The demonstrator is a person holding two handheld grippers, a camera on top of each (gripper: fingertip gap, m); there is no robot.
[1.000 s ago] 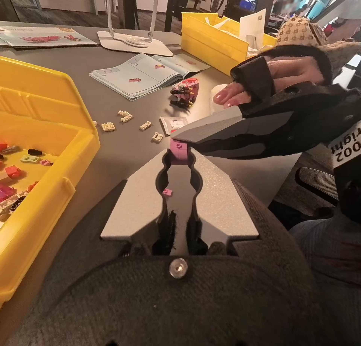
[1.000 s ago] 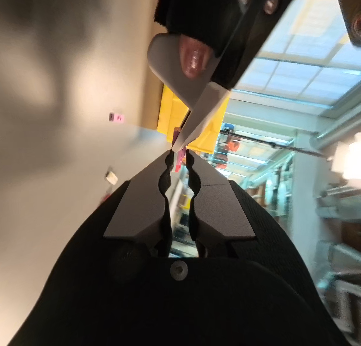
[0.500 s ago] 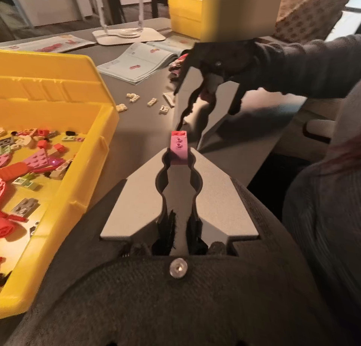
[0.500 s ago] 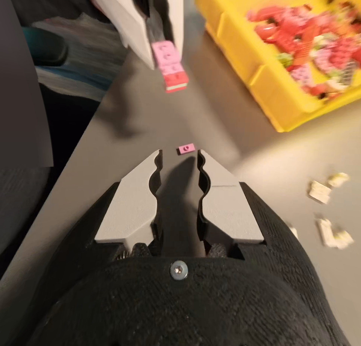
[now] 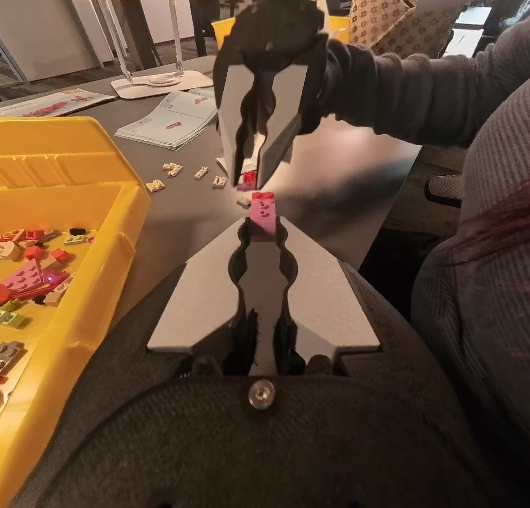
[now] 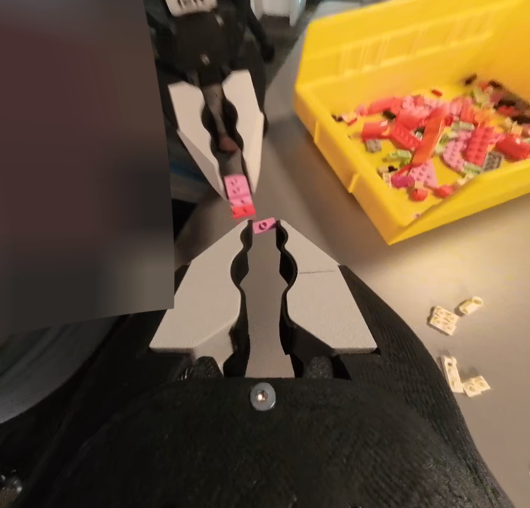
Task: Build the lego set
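Note:
My left gripper [image 5: 262, 221] is shut on a pink brick stack with a red brick at its far end [image 5: 262, 211] and holds it above the grey table [image 5: 183, 215]. The right wrist view shows the same stack [image 6: 239, 198] in the left gripper [image 6: 238, 191]. My right gripper [image 6: 262, 225] has its tips down at the table, closed on a small pink one-stud plate [image 6: 263, 226], and both pads touch it. In the left wrist view the right gripper [image 5: 247, 184] stands just beyond the stack, tips down, with a blurred pink piece between them.
A yellow bin [image 5: 86, 264] of red and pink bricks stands to the left, and it also shows in the right wrist view [image 6: 372, 178]. Several cream pieces [image 5: 172, 170] lie on the table. An open booklet [image 5: 172, 124] and a white stand [image 5: 160, 83] lie farther back. The table edge [image 5: 395, 207] is at the right. My left and right fingertips are right by each other.
My right gripper turned down to the table, moved over the small pink plate and narrowed its jaws onto it. My left gripper kept its grip on the stack and pulled back from the right gripper.

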